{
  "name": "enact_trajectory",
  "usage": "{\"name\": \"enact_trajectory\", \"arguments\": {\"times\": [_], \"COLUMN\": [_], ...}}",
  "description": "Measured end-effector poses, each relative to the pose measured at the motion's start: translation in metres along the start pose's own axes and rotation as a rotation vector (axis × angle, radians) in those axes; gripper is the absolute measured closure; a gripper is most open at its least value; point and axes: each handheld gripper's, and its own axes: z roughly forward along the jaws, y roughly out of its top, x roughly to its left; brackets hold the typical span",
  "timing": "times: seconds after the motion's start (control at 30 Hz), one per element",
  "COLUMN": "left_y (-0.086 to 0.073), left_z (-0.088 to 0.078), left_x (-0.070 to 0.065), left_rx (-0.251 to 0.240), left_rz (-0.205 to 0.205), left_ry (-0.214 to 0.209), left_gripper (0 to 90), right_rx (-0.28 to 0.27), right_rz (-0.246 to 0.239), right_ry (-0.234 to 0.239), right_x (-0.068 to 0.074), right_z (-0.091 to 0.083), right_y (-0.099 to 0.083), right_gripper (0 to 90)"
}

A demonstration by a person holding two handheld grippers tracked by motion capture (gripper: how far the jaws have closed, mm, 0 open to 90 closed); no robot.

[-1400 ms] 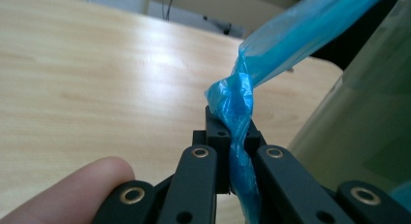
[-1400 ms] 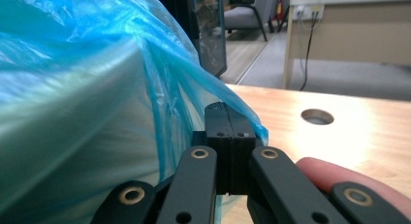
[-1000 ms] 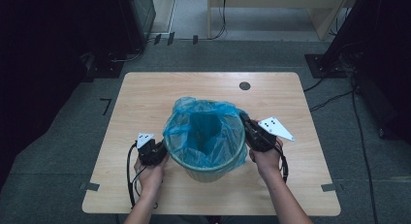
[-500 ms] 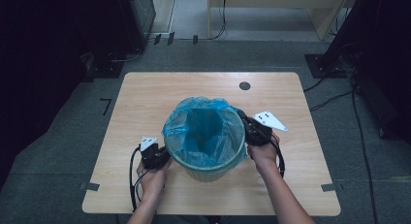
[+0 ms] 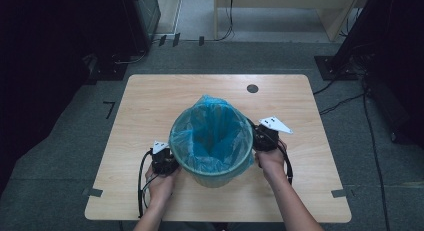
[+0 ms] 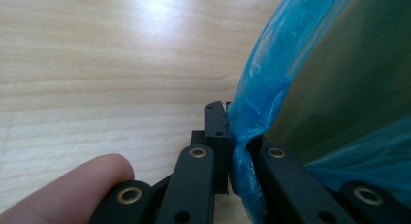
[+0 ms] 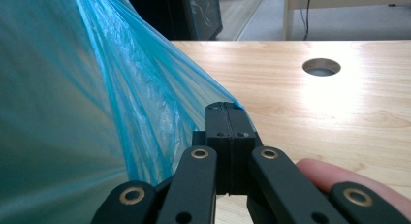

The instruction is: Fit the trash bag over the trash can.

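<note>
Pinching the blue bin liner [image 5: 212, 133] at the frame's centre, the left gripper [image 5: 169, 161] and right gripper [image 5: 256, 137] clamp its folded-over edge on opposite sides of the green bin [image 5: 212, 175]; both have dropped lower, drawing the film down the rim.

The right tongs [image 5: 256, 139], clamped on the blue bin liner [image 5: 212, 136], have come down from the bin's far right rim to its right side, drawing the film lower over the bin [image 5: 212, 177]. The left tongs [image 5: 172, 163] have slipped slightly nearer the person.
</note>
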Motion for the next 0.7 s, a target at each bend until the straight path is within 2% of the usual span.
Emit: {"name": "enact_trajectory", "arguments": {"times": [0.03,0.13,0.2,0.23,0.3,0.37,0.4,0.43,0.47,0.57,0.6,0.63,0.67,0.7], "left_y": [-0.001,-0.002,-0.004,-0.006,-0.007,-0.009,-0.010,-0.013,-0.015,-0.015,-0.016,-0.016,-0.015,-0.015], "left_z": [-0.002,-0.006,-0.010,-0.016,-0.019,-0.025,-0.028,-0.031,-0.032,-0.034,-0.035,-0.037,-0.045,-0.045], "left_x": [0.003,0.006,0.012,0.019,0.021,0.026,0.027,0.025,0.025,0.025,0.027,0.030,0.034,0.034], "left_rx": [0.014,0.011,0.015,0.016,0.015,0.015,0.015,0.012,0.009,0.012,0.001,-0.021,-0.087,-0.087], "left_rz": [-0.012,0.004,-0.004,-0.008,0.001,0.040,0.081,0.182,0.196,0.199,0.174,0.141,0.102,0.102], "left_ry": [0.003,0.034,0.042,0.061,0.076,0.111,0.141,0.203,0.204,0.195,0.161,0.114,0.040,0.040], "left_gripper": [88.3,88.4,88.5,88.4,88.3,88.2,88.0,87.9,87.5,84.8,79.7,66.7,62.6,59.3], "right_rx": [0.012,0.035,0.081,0.096,0.110,0.134,0.143,0.161,0.167,0.177,0.183,0.182,0.130,0.130], "right_rz": [-0.012,-0.012,0.018,0.024,0.026,0.016,-0.015,-0.097,-0.129,-0.148,-0.140,-0.130,-0.114,-0.114], "right_ry": [-0.017,-0.032,-0.080,-0.098,-0.113,-0.137,-0.157,-0.181,-0.185,-0.175,-0.158,-0.129,-0.048,-0.048], "right_x": [-0.002,-0.007,-0.020,-0.024,-0.028,-0.035,-0.038,-0.040,-0.041,-0.044,-0.045,-0.047,-0.048,-0.048], "right_z": [0.000,0.001,0.003,0.003,0.002,-0.001,-0.002,-0.006,-0.008,-0.012,-0.014,-0.017,-0.026,-0.026], "right_y": [-0.005,-0.013,-0.030,-0.035,-0.039,-0.047,-0.050,-0.054,-0.056,-0.058,-0.058,-0.058,-0.056,-0.056], "right_gripper": [90.0,90.0,90.0,90.0,90.0,90.0,90.0,90.0,90.0,90.0,90.0,84.7,69.8,69.8]}}
